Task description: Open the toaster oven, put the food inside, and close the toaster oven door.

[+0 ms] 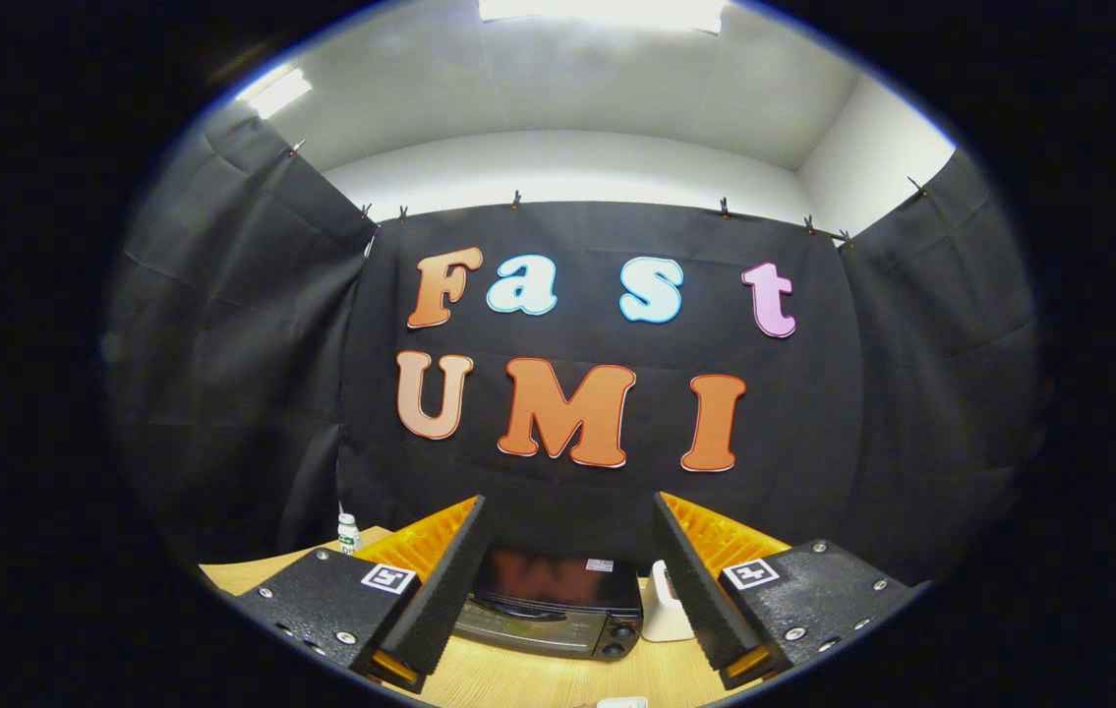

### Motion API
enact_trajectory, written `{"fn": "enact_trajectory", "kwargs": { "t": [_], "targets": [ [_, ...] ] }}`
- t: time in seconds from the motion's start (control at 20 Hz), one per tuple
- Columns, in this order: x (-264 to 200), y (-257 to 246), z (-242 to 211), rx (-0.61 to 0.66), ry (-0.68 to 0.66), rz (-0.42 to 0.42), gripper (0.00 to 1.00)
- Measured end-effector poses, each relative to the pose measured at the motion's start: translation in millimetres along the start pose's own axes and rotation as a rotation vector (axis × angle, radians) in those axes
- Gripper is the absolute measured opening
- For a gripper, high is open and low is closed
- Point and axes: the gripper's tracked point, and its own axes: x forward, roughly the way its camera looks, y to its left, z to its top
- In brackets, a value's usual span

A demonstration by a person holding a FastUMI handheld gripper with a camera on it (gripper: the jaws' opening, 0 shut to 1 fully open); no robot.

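The small black toaster oven (558,610) with a dark glass door sat on the light wooden table (518,678), near the table's back edge by the black cloth wall (243,374). Its door looked closed, with the handle running across the front and two round knobs at its right end. I could not see any food, so I could not tell if it was inside the oven or somewhere else.

My gripper (572,580) was wide open, holding nothing. The oven lay straight ahead, beyond the fingertips and lower down, showing in the gap between the two fingers. Its long side ran left to right, across the way the fingers pointed. I think any reach for the handle would go forward and down.

A white rounded thing (664,605) stood just right of the oven. A small white bottle with a green cap (349,532) stood far off near the table's back left corner.
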Motion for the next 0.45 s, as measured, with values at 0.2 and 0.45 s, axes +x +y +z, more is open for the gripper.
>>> {"fn": "enact_trajectory", "kwargs": {
  "t": [0.2,0.45],
  "targets": [
    [1.2,3.1,-5.9,0.060,0.029,0.048,0.98],
    [7.4,2.7,-9.1,0.051,0.025,0.053,0.98]
  ]
}}
